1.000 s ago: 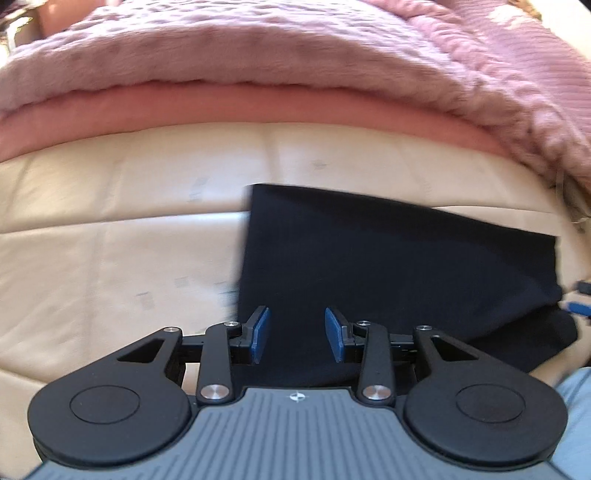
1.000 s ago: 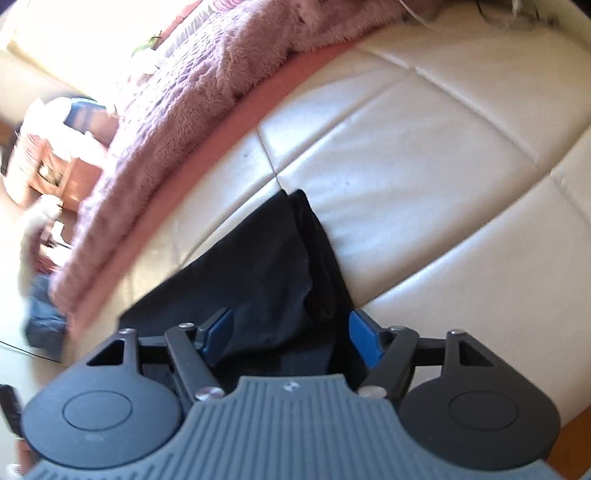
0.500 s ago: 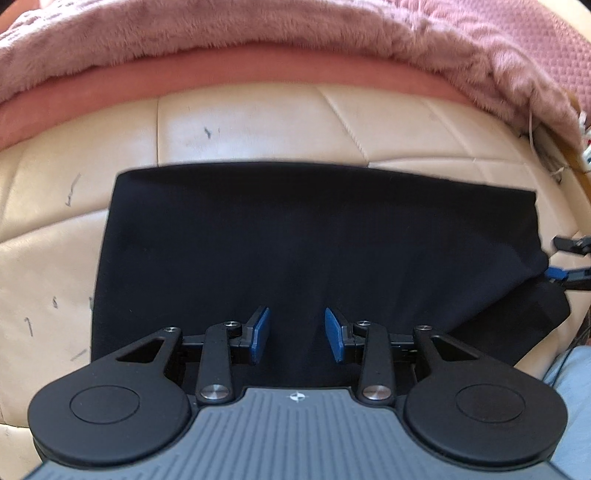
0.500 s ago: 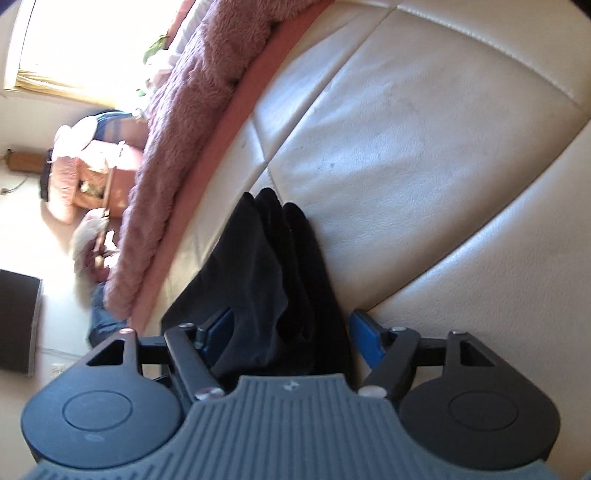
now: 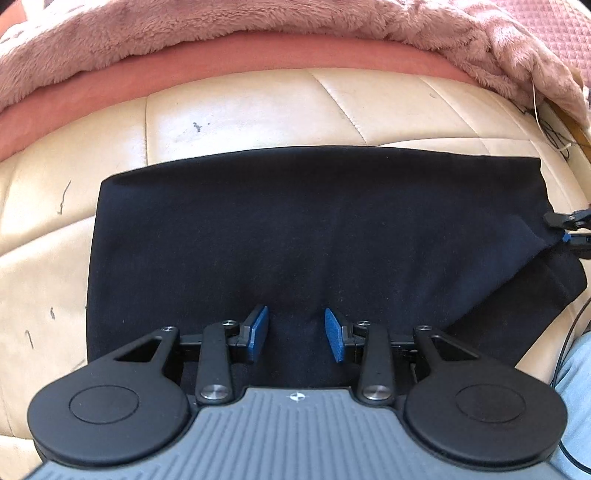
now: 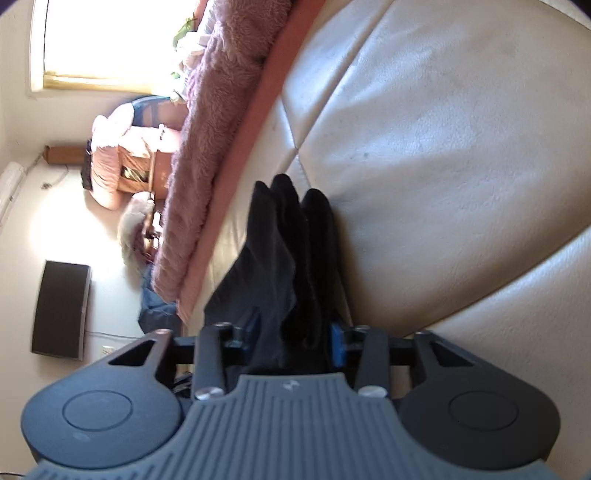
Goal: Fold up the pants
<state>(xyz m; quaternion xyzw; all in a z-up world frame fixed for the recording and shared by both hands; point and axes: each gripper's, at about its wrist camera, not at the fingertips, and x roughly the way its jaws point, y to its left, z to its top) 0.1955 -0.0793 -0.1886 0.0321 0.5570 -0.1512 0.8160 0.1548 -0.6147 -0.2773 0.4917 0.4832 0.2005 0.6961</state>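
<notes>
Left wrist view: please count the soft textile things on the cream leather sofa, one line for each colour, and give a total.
Black folded fabric pants: 1
Pink fluffy fleece blanket: 1
Salmon smooth fabric layer below the blanket: 1
Total: 3

Home living room, cream leather sofa (image 5: 251, 107), pink fluffy blanket (image 5: 184, 40), sunlit window (image 6: 110, 40), dark screen (image 6: 61, 310)

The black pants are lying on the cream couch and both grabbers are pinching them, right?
Not quite. Only the right gripper pinches the black pants. The left wrist view shows the left gripper with its fingers apart, just over the pants. They do lie on the cream couch.
</notes>
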